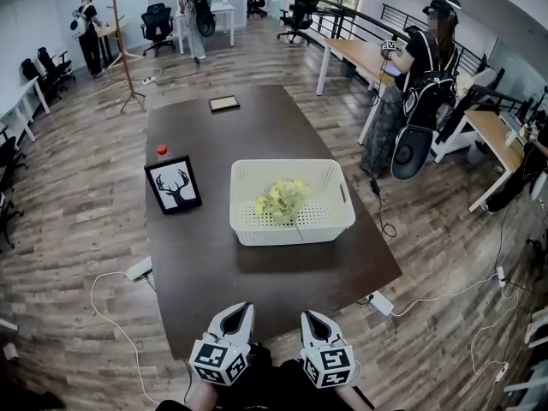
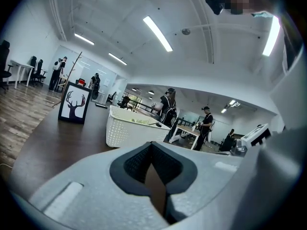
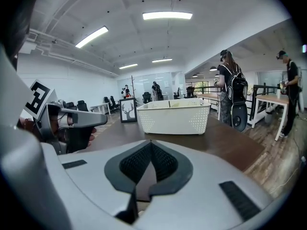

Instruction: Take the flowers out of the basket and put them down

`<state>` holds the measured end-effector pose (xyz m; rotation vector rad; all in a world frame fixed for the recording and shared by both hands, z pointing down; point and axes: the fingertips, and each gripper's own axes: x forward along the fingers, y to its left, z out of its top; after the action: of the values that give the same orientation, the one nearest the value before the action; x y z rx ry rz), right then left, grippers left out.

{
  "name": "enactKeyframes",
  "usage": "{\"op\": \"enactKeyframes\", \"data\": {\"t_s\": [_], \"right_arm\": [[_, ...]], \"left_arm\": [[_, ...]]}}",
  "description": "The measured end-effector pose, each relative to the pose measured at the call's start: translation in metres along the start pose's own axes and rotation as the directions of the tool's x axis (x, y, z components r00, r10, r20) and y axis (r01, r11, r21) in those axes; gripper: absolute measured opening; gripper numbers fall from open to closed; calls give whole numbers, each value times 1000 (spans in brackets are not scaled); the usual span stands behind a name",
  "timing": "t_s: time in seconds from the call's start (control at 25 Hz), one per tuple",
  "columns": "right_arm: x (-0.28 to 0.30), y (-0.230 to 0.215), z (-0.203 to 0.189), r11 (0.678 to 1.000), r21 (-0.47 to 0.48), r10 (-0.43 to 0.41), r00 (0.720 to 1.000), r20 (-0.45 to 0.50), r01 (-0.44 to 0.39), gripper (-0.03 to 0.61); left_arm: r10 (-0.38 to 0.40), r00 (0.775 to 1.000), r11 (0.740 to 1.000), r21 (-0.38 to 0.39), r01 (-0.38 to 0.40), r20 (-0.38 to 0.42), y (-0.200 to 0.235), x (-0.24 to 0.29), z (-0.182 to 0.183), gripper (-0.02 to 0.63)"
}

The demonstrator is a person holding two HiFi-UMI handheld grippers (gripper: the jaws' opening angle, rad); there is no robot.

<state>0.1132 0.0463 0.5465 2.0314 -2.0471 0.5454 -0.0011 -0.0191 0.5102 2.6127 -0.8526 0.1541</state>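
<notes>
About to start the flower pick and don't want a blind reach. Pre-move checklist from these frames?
1. Flowers inside basket: ok.
2. Left gripper and right gripper empty: ok.
3. Jaws open for a grasp: not ok, both shut.
4. Table bare between grippers and basket: ok.
5. Deer picture apart from basket, off the approach: ok.
6. Stems loose or tangled: cannot tell.

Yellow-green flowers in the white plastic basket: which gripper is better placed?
Right, narrowly: the right gripper lines up closer with the yellow-green flowers than the left gripper; both shut.
</notes>
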Motion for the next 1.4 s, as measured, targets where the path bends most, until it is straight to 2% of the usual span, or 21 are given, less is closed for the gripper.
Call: {"op": "enactKeyframes", "data": {"t_s": [0.4, 0.68, 0.72, 0.76, 1.0, 1.2, 1.4], "right_arm": [[32, -21, 41, 993, 78, -90, 993, 77, 84, 8], [40, -35, 60, 983, 161, -101, 993, 59, 90, 9], [42, -37, 65, 982, 167, -99, 993, 60, 87, 26], [44, -40, 71, 983, 162, -96, 994, 59, 86, 50], [69, -53, 100, 991, 107, -83, 995, 49, 77, 68], [89, -66, 139, 995, 90, -57, 995, 79, 50, 154], [114, -78, 162, 999, 42, -23, 999, 33, 22, 209]], "left_arm": [[-28, 999, 1000, 14, 28, -23, 39, 20, 11, 8], [-25, 999, 1000, -9, 25, -22, 53, 28, 15, 8], [-22, 999, 1000, -11, 22, -23, 55, 29, 15, 8], [-18, 1000, 1000, -13, 18, -23, 58, 31, 16, 8], [27, 1000, 999, -29, -27, 6, 75, 42, 27, 8], [100, 995, 994, -55, -98, 25, 84, 41, 35, 8], [166, 985, 984, -79, -163, 45, 90, 39, 40, 8]]}}
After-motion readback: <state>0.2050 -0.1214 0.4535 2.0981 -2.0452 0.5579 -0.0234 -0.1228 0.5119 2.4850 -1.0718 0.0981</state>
